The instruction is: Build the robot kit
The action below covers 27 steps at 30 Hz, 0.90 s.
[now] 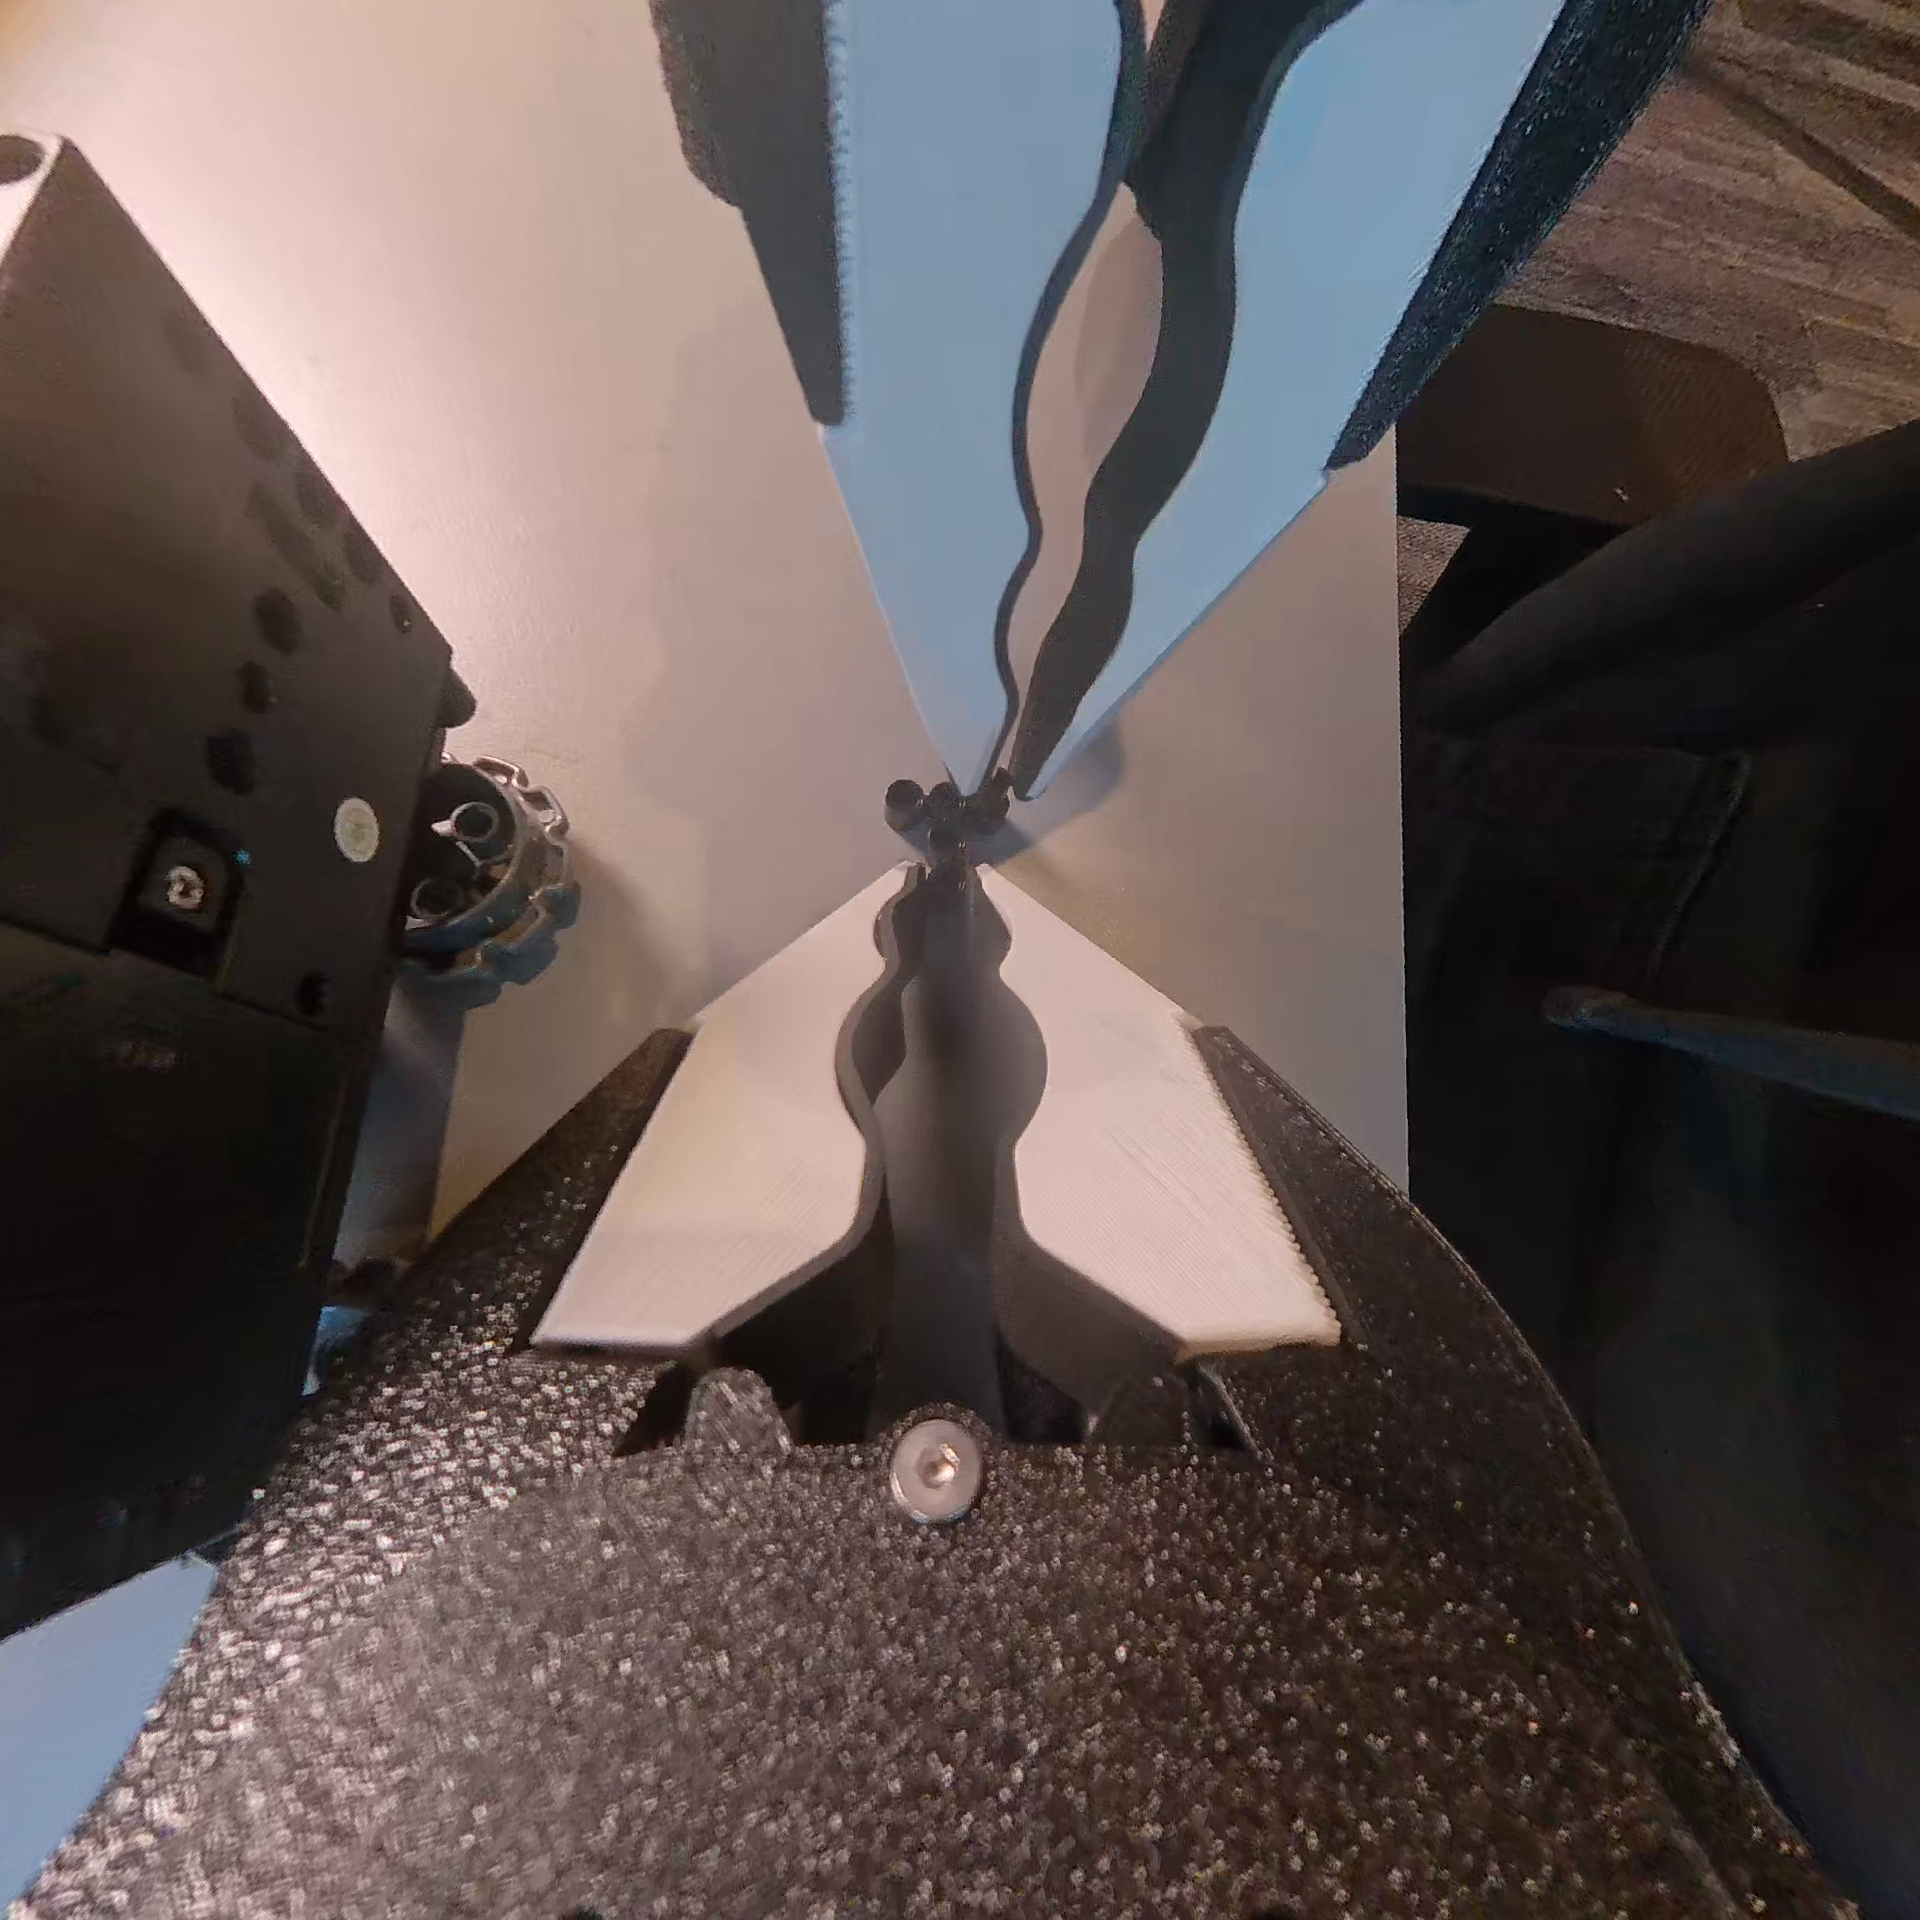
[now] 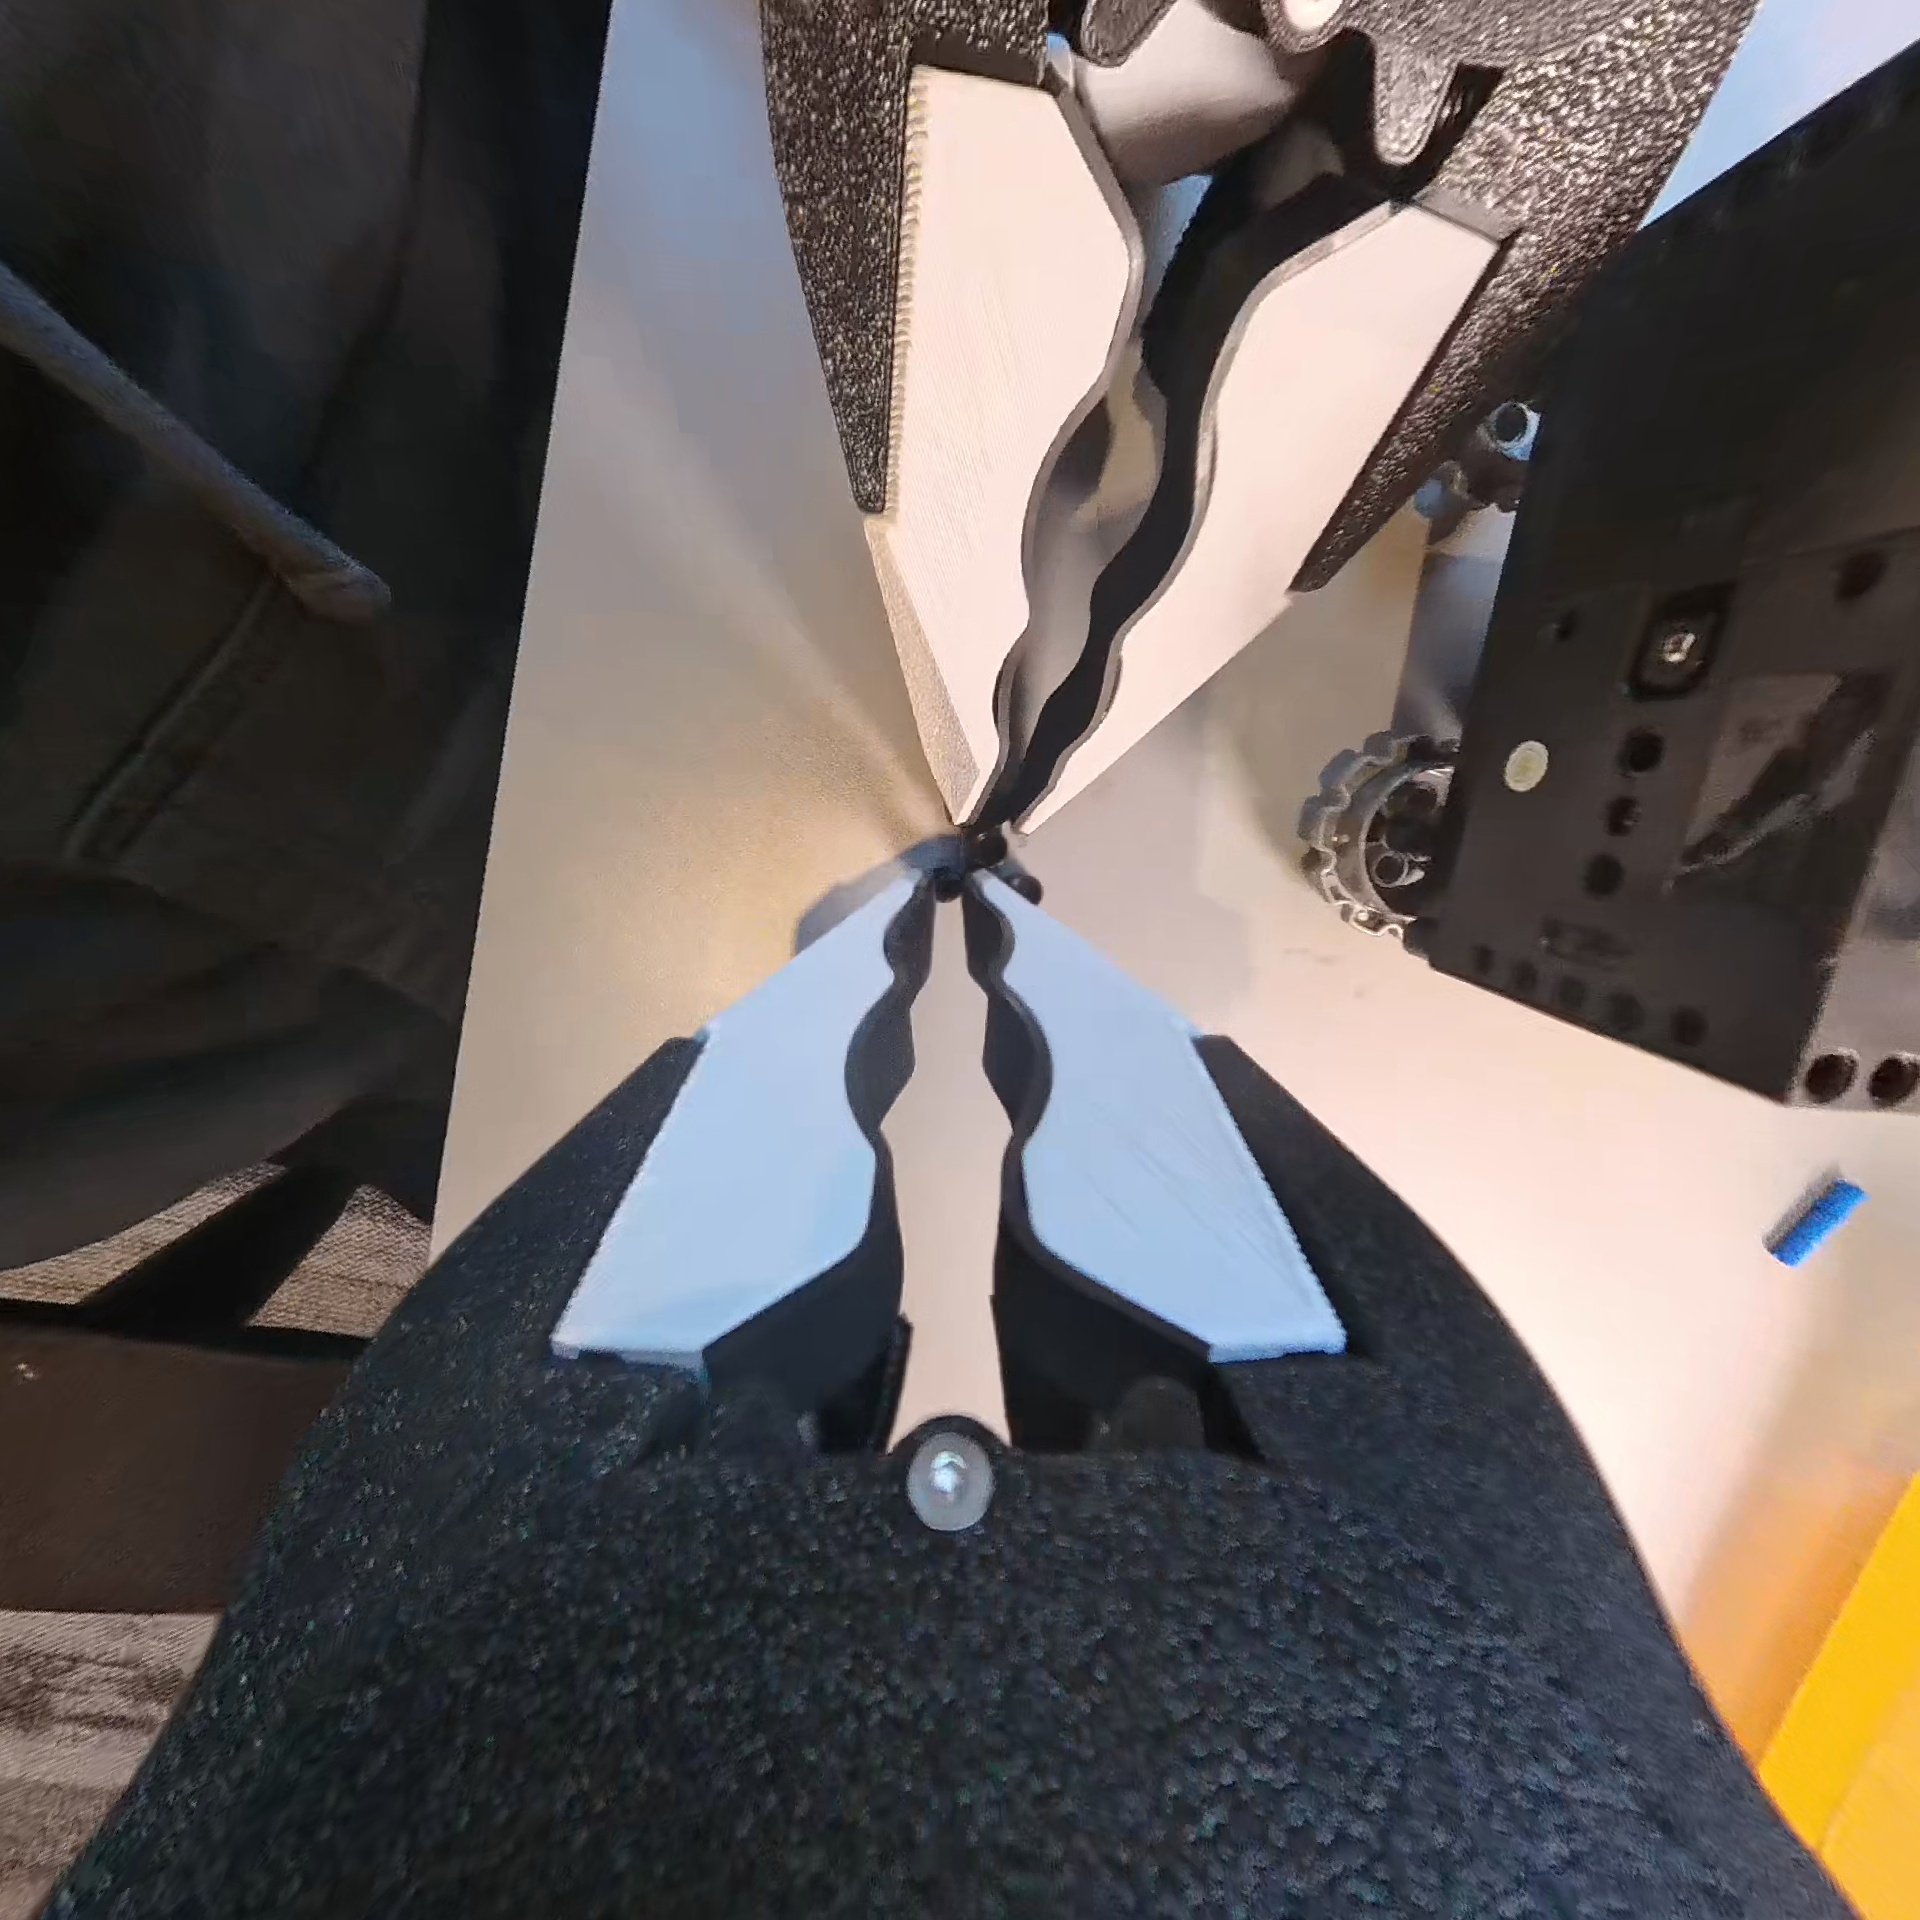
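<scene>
A small black knobbly part (image 1: 935,808) hangs just above the white table (image 1: 520,416). My left gripper (image 1: 940,878) points in from below, its white fingers with wavy black pads closed on the part's near end. My right gripper (image 1: 1006,781) comes in from above, tip to tip with it, and pinches the far end. In the right wrist view the right gripper (image 2: 948,891) has its tips nearly together on the part (image 2: 982,847), and the left gripper (image 2: 992,821) meets it from above. The part is too small to make out its shape.
A black box-like device (image 1: 187,727) with holes and a toothed metal knob (image 1: 488,862) stands on the table; both show in the right wrist view (image 2: 1683,623) (image 2: 1361,842). A small blue block (image 2: 1813,1221) and a yellow sheet (image 2: 1849,1662) lie nearby. A person's dark-clothed leg (image 2: 208,623) is past the table's edge. My two grippers' fingertips are within a few centimetres of each other.
</scene>
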{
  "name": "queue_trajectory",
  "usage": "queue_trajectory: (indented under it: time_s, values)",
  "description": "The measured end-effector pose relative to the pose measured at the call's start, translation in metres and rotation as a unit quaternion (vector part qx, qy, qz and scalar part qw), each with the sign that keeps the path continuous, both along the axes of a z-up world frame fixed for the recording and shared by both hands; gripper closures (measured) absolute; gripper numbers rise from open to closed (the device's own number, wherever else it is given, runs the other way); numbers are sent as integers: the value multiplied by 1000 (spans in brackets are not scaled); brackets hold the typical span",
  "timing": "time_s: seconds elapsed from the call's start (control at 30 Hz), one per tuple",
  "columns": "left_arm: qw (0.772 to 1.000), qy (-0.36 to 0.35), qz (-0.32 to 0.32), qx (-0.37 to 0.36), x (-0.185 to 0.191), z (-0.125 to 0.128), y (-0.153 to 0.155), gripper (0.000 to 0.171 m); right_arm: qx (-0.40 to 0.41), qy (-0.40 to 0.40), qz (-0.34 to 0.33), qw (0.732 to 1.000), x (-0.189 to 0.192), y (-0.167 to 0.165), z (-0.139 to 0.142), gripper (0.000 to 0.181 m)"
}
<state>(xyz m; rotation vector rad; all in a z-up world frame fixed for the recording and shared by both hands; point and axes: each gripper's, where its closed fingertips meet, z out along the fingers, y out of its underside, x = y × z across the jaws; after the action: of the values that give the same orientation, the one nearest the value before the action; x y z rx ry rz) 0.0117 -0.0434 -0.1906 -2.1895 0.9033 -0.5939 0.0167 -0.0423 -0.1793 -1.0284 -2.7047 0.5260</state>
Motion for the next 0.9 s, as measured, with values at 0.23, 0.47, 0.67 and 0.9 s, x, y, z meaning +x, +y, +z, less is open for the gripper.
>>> queue_trajectory:
  time_s: [0.23, 0.47, 0.67, 0.9]
  values:
    - [1000, 1, 0, 1, 0, 0, 0, 166, 25, -8, 19, 999, 1, 0, -2, 178]
    - [1000, 1, 0, 1, 0, 0, 0, 166, 35, -27, 31, 999, 2, -1, -3, 178]
    - [1000, -1, 0, -1, 0, 0, 0, 166, 38, -6, 28, 999, 0, 1, -3, 177]
    - [1000, -1, 0, -1, 0, 0, 0, 166, 12, 11, -5, 1000, 1, -1, 2, 177]
